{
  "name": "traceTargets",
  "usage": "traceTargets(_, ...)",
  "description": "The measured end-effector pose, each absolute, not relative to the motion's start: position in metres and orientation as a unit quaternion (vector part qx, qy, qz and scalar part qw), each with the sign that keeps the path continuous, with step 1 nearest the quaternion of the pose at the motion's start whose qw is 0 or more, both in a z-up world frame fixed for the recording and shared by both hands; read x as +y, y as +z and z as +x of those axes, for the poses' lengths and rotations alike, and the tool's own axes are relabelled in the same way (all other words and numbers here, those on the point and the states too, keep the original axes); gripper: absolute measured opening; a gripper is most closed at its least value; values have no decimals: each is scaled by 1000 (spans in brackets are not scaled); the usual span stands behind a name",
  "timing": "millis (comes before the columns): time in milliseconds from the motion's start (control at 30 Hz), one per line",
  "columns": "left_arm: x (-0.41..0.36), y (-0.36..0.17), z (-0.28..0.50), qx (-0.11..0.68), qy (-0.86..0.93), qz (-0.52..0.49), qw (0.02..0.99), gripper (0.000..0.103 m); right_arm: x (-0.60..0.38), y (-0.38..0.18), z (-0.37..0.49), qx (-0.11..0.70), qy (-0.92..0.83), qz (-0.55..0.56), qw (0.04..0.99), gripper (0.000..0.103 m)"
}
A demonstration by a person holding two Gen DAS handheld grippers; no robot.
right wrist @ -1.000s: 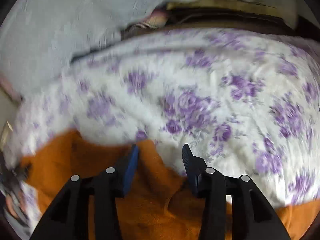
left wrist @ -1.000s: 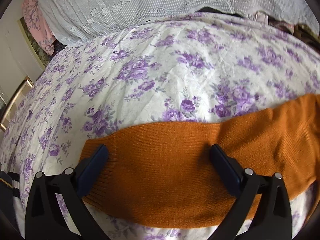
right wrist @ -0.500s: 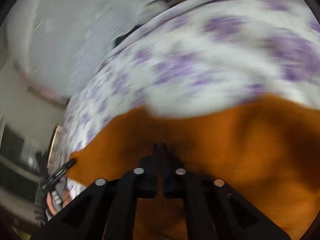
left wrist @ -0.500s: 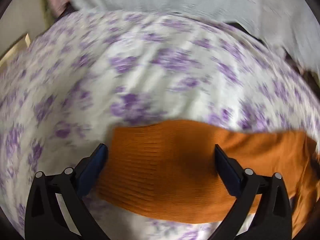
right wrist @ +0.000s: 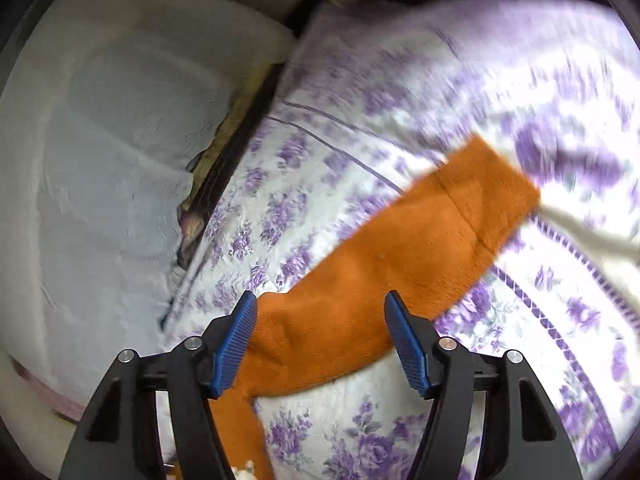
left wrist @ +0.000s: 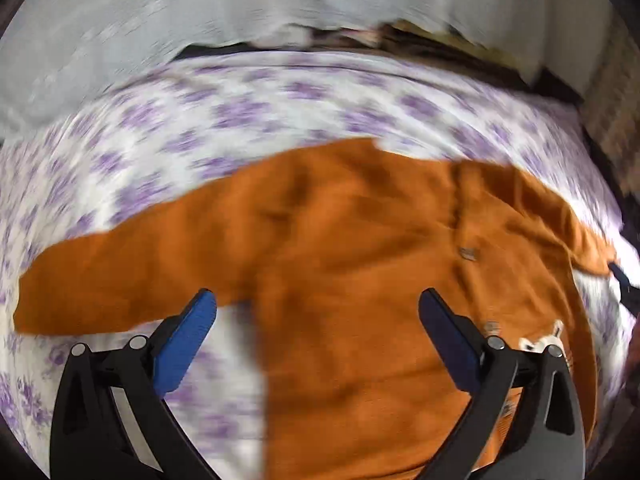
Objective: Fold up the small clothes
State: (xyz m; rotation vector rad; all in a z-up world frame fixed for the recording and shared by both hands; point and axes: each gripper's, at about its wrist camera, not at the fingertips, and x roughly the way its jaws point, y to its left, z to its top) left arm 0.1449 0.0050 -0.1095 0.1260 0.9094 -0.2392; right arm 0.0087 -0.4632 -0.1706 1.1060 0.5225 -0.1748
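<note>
Orange knit sweater [left wrist: 360, 264]: spread flat on bed with purple-flowered bedspread [left wrist: 248, 120], one sleeve [right wrist: 420, 248] stretched out sideways. Left tongs [left wrist: 318, 338]: spread wide above sweater body, gripping nothing. Right tongs [right wrist: 320, 340]: parted over the sleeve, holding nothing. White lace cover [right wrist: 112, 152]: beyond bed edge.

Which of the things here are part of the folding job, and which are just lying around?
Part of the job:
- orange sweater, spread on the bed
- left gripper, open above it
- right gripper, open over one sleeve

Just lying about:
- floral bedspread
- white lace cover at the far edge
</note>
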Motion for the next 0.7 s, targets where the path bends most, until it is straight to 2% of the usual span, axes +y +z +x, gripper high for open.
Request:
traceTargets(33, -14, -114, 143, 439, -118, 83, 887, 99, -470, -181, 11, 244, -90, 534, 805, 37)
traceTargets(100, -55, -140, 150, 460, -102, 160, 868, 99, -478, -194, 6, 223, -166, 529, 802, 2)
traceTargets(133, -65, -152, 152, 462, -83, 182, 864, 99, -486, -196, -4, 212, -198, 531, 796, 1)
traceTargets(200, -62, -149, 147, 448, -79, 161, 876, 99, -495, -195, -22, 185, -198, 564, 780, 11)
traceTargets(267, -55, -142, 150, 467, -84, 137, 869, 99, -489, -177, -33, 156, -229, 536, 797, 69)
traceTargets(300, -52, -140, 153, 473, -84, 126, 868, 99, -486, -170, -39, 140, -261, 519, 801, 74)
traceTargets(367, -48, -134, 149, 481, -93, 104, 866, 99, -489, -159, -41, 118, -307, 493, 806, 74)
traceTargets(500, -69, -134, 150, 484, -101, 91, 864, 99, -518, -180, -5, 171, -317, 508, 783, 74)
traceTargets(600, -82, -155, 148, 483, -97, 89, 866, 99, -511, -174, 19, 206, -331, 444, 807, 72)
traceTargets(633, -83, -158, 145, 467, -96, 95, 874, 99, -507, -175, 26, 219, -322, 426, 817, 59)
traceTargets(667, -83, -158, 142, 459, -98, 96, 878, 99, -502, -177, 27, 229, -315, 414, 823, 39)
traceTargets(700, -82, -156, 141, 458, -102, 95, 878, 99, -500, -178, 27, 235, -304, 416, 824, 28)
